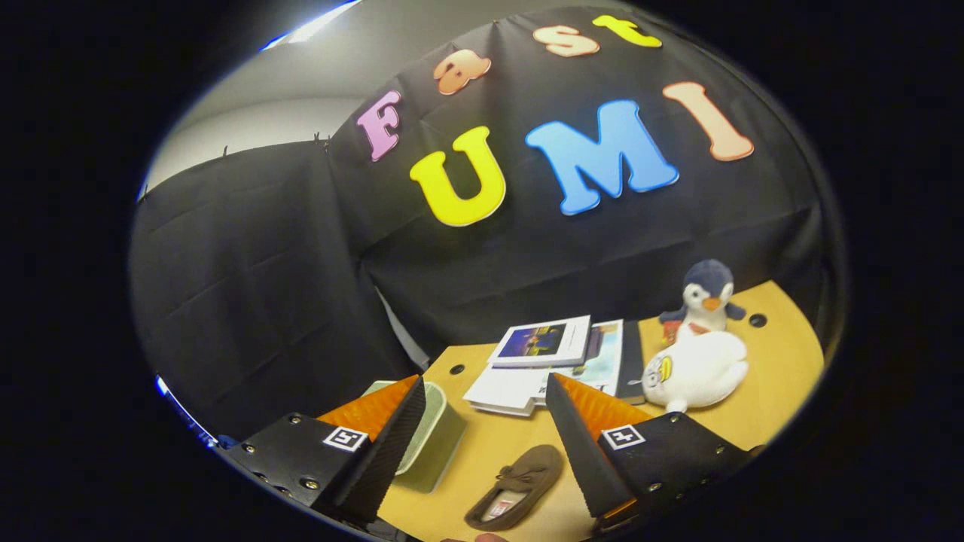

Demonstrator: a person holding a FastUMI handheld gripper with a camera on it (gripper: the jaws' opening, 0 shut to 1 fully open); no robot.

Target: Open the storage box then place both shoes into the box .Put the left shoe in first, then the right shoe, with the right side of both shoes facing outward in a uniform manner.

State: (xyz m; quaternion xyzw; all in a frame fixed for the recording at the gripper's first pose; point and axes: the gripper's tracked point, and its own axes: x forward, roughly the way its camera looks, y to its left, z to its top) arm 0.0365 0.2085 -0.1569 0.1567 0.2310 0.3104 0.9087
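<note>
One tool, spread above shoe

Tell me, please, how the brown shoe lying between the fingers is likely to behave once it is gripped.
The brown shoe looks like a soft slipper, so it will probably flex or sag rather than stay stiff. It seems low and light, likely to slide on the smooth wooden table if nudged. The open fingers stand above it, apart; pinching the thin rim may fold it.

Tool open, ribbed wedge fingers, black screwed mounts, square tracking markers
</note>
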